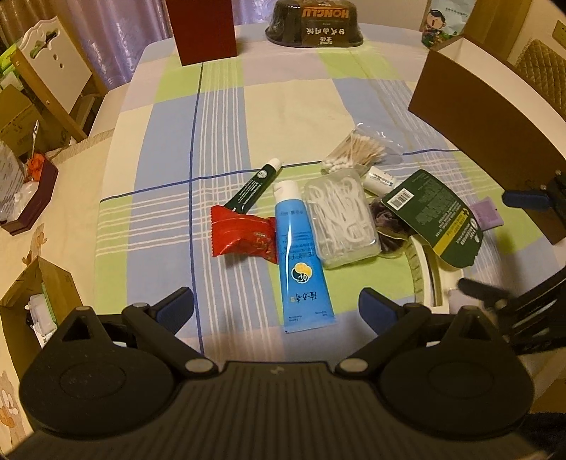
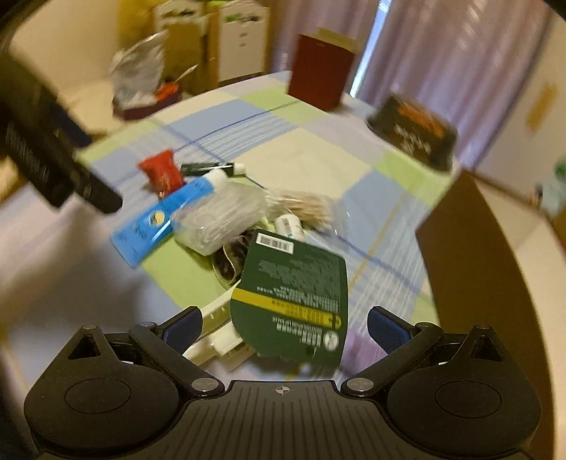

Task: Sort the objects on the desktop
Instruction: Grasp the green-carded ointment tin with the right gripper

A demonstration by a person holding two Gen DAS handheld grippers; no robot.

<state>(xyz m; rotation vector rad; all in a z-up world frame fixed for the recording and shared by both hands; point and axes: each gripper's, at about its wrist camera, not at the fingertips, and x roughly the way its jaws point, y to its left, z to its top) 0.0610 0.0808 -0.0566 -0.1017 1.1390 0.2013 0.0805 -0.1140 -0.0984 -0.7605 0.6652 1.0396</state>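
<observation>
A heap of small items lies on the checked tablecloth (image 1: 283, 106). It holds a blue tube (image 1: 300, 254), a red snack packet (image 1: 244, 235), a slim green tube (image 1: 253, 187), a clear box of floss picks (image 1: 341, 219), a bag of cotton swabs (image 1: 357, 152) and a small white bottle (image 1: 380, 178). A green card package (image 1: 435, 216) rests partly on a white object (image 1: 431, 283). My left gripper (image 1: 276, 308) is open, astride the blue tube's crimped end. My right gripper (image 2: 284, 325) is open, with the green card package (image 2: 293, 290) low between its fingers (image 1: 523, 198). The right wrist view is blurred.
An open brown cardboard box (image 1: 495, 124) stands at the right, close to the heap. At the far edge are a dark red box (image 1: 203, 32) and a brown tub (image 1: 315, 24). A purple sachet (image 1: 486, 214) lies by the card. A chair (image 1: 53, 70) and cartons (image 1: 39, 304) stand left of the table.
</observation>
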